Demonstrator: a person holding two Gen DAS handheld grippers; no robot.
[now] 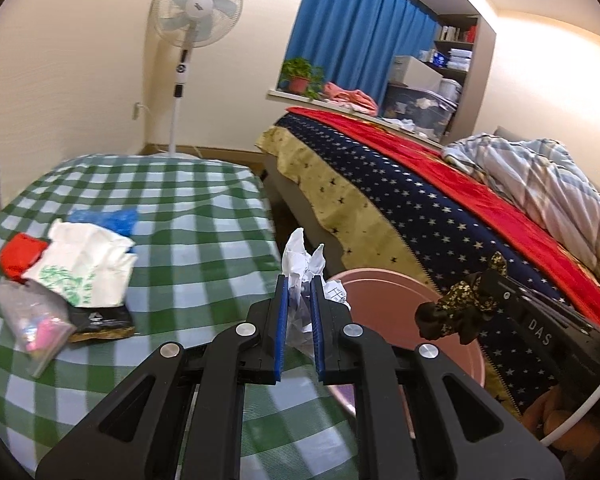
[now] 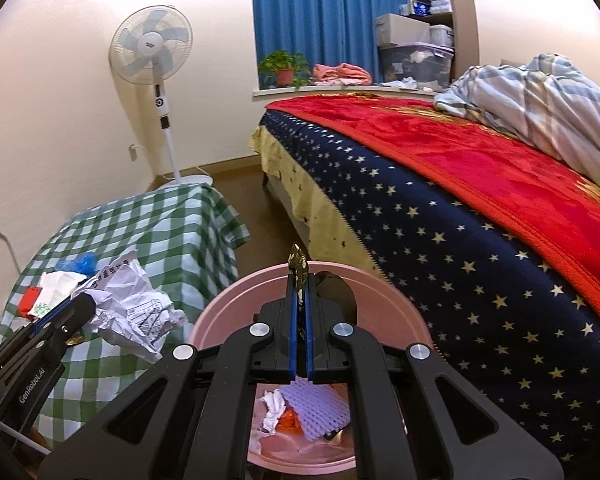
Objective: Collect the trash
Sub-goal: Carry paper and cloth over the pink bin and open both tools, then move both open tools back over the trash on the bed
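Note:
My left gripper point(image 1: 300, 280) is shut on a crumpled white paper point(image 1: 302, 264), held at the right edge of the green checked table point(image 1: 188, 216), beside the pink bin point(image 1: 384, 308). The paper also shows in the right wrist view point(image 2: 136, 312). My right gripper point(image 2: 299, 280) is shut on a dark gold-patterned wrapper point(image 2: 298, 268) and holds it over the pink bin point(image 2: 228, 316). That wrapper shows in the left wrist view point(image 1: 460, 308). More trash lies on the table's left: a white bag point(image 1: 84, 268), a red piece point(image 1: 20, 256), a blue bag point(image 1: 104, 218), a clear packet point(image 1: 36, 320), a black packet point(image 1: 100, 320).
The bin holds a purple foam net point(image 2: 316, 412), white tissue point(image 2: 272, 408) and an orange scrap. A bed point(image 2: 460, 220) with a starred cover and red blanket runs along the right. A standing fan point(image 2: 156, 60) stands by the far wall.

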